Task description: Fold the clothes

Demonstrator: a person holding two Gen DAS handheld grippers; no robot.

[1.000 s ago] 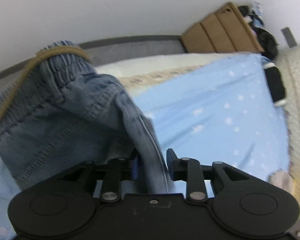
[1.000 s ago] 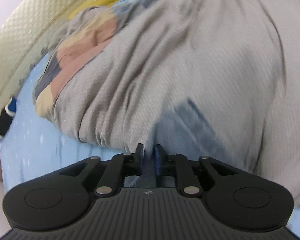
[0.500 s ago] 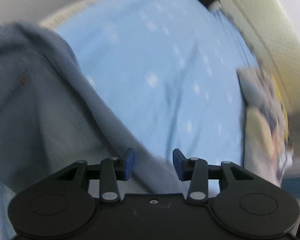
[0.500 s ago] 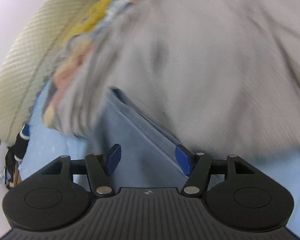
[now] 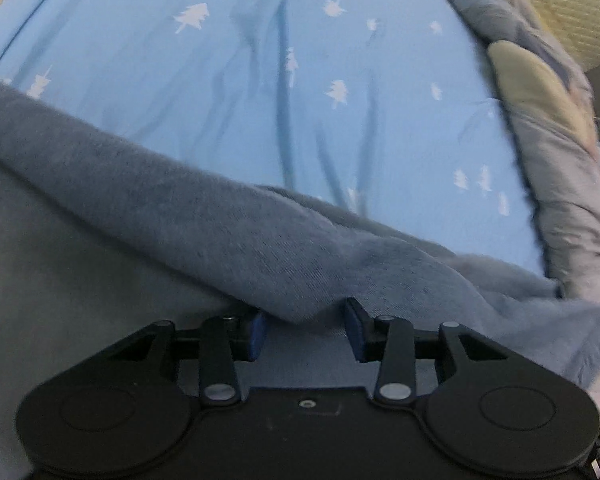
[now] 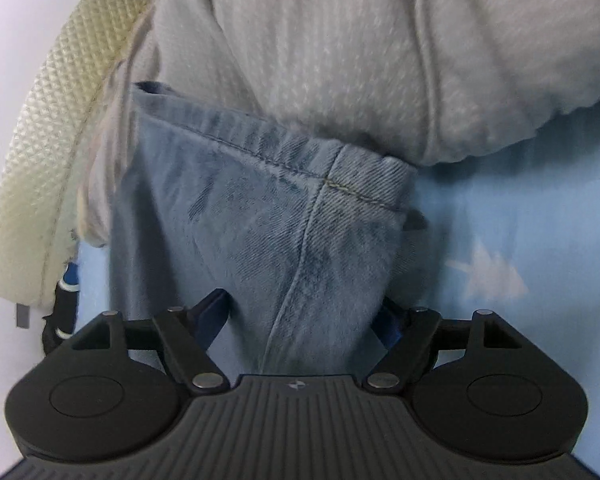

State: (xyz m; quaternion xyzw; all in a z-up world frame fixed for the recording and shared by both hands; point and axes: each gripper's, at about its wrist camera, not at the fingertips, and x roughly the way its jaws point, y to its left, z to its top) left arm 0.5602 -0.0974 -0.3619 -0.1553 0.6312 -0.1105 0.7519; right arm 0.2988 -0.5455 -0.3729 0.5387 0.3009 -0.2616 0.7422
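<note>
— Both grippers, left gripper (image 5: 306, 330) & right gripper (image 6: 304, 314), had jaws wide, holding nothing; jeans (image 6: 260, 220) lay flat on the bedsheet (image 5: 260, 60).
— Folded?
— Prob. one fold; more left, grey sweater (image 6: 340, 40) untouched.

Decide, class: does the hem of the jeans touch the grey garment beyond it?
Touching. The right wrist view shows the grey garment lying over the jeans hem, with no gap showing along that edge.

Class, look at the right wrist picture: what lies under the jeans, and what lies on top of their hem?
Under the jeans lies the blue bedsheet. A grey blanket overlaps the hem's far edge. What lies beneath the blanket is covered.
</note>
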